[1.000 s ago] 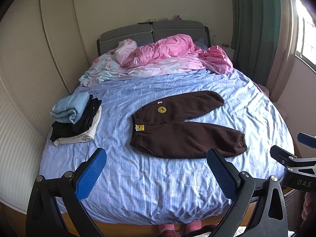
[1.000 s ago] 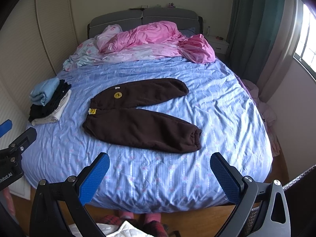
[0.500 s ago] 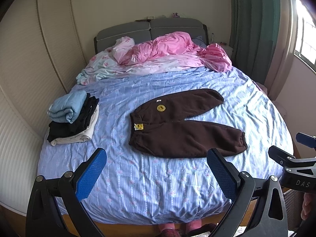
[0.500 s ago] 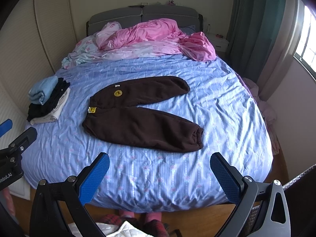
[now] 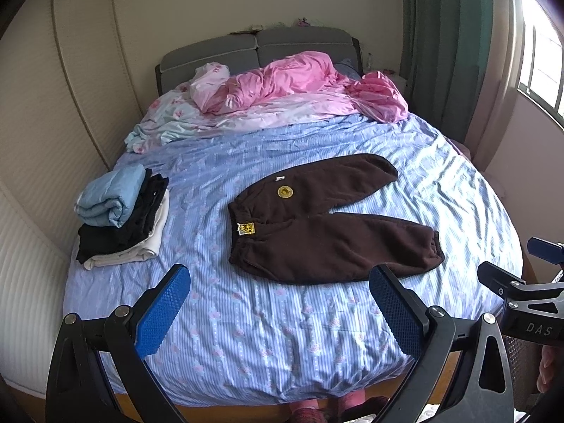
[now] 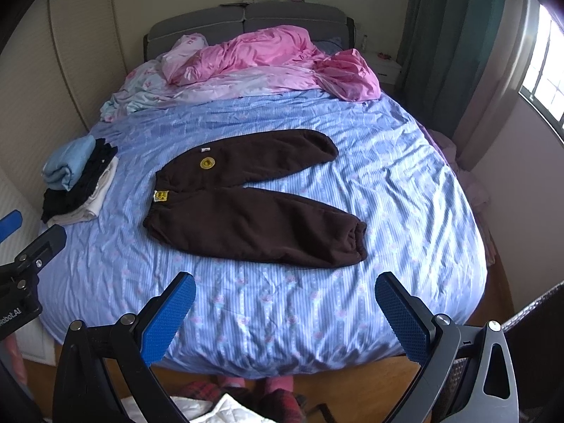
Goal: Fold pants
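Blue pads: both the left claw and the right claw hung released over the bed's foot, grasping nothing.
Sheet: the striped bed lay bare between claws and garment.
Pants: the brown pants lay flat mid-bed, legs splayed, waistband leftward.
Advice: I'd pinch the near leg at cuff and waistband, then lay it onto the far leg.
Stack: folded clothes sat well left.
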